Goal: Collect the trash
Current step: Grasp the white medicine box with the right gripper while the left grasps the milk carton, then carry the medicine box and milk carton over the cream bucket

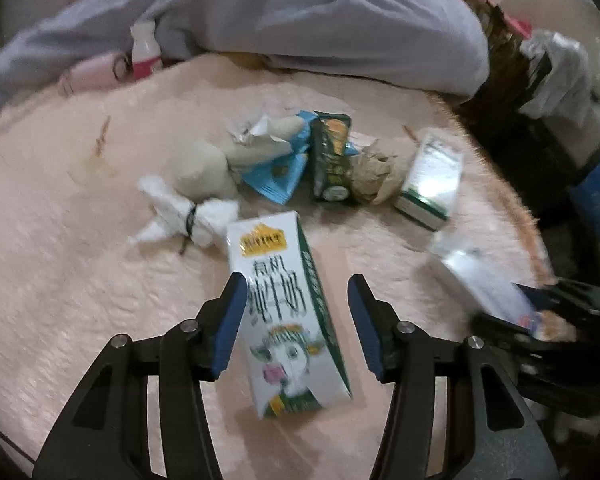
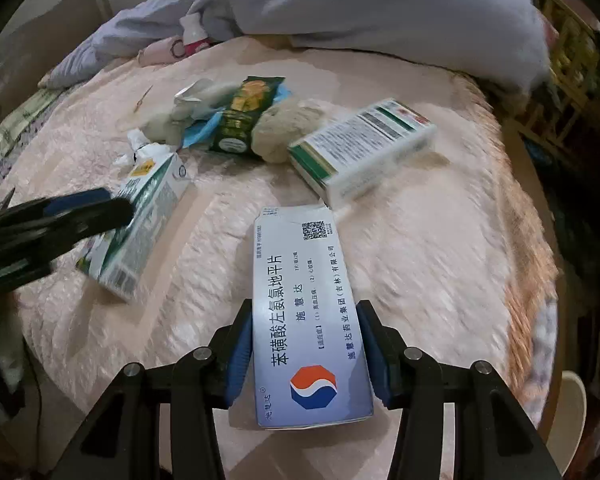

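Trash lies on the pink bed [image 1: 80, 260]; left tongs [image 1: 296, 292] released, straddling the milk carton [image 1: 284, 312]; right tongs [image 2: 304, 320] clenched on the medicine box [image 2: 308, 320]; beyond the carton, tissue [image 1: 188, 220], wrappers [image 1: 328, 156], another box [image 1: 432, 180].

I see a pink blanket [image 1: 80, 280] filling the frame's middle. Upper frame — a grey quilt [image 1: 300, 20], bunched, across the blanket's far edge.
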`<state>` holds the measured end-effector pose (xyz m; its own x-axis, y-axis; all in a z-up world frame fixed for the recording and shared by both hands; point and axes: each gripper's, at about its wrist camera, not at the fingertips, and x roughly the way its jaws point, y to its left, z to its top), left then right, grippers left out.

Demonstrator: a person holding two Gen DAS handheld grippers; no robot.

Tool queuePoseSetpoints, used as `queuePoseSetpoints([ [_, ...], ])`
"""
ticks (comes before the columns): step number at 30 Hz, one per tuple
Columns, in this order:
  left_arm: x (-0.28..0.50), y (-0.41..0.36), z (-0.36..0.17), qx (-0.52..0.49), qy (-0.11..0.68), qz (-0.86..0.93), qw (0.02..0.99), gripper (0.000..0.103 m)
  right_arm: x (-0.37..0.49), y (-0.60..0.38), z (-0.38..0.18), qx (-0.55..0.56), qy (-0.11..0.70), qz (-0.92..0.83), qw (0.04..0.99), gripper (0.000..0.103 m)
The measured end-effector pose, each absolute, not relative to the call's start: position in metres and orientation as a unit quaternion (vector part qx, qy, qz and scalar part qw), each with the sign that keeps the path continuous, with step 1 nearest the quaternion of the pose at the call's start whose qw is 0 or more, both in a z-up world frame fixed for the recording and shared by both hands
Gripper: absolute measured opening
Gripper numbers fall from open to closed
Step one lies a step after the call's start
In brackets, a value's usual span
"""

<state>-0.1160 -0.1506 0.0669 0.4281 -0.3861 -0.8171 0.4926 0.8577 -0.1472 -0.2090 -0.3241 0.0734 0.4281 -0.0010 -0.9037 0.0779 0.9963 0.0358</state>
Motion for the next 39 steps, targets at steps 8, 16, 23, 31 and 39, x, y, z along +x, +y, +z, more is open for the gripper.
queuePoseSetpoints([
  [8, -0.1, -0.136, 0.044, 0.036, 0.511, -0.244, 0.823, 0.055, -0.224, -0.333, 0.067, 0.079, 0.522, -0.02, 0.849, 0.048],
  [16, -0.142, -0.152, 0.082, 0.038, 0.476, -0.302, 0.825, 0.054, -0.244, -0.342, 0.089, 0.101, 0.489, -0.025, 0.866, 0.048],
  [23, -0.182, -0.198, 0.113, 0.066, 0.451, -0.353, 0.817, 0.054, -0.279, -0.36, 0.114, 0.108, 0.469, -0.046, 0.875, 0.048],
  [31, -0.218, -0.249, 0.13, 0.093, 0.436, -0.397, 0.803, 0.054, -0.335, -0.401, 0.136, 0.133, 0.443, -0.093, 0.882, 0.048],
  [39, -0.252, -0.297, 0.14, 0.113, 0.428, -0.437, 0.783, 0.054, -0.395, -0.453, 0.134, 0.16, 0.433, -0.155, 0.873, 0.048],
])
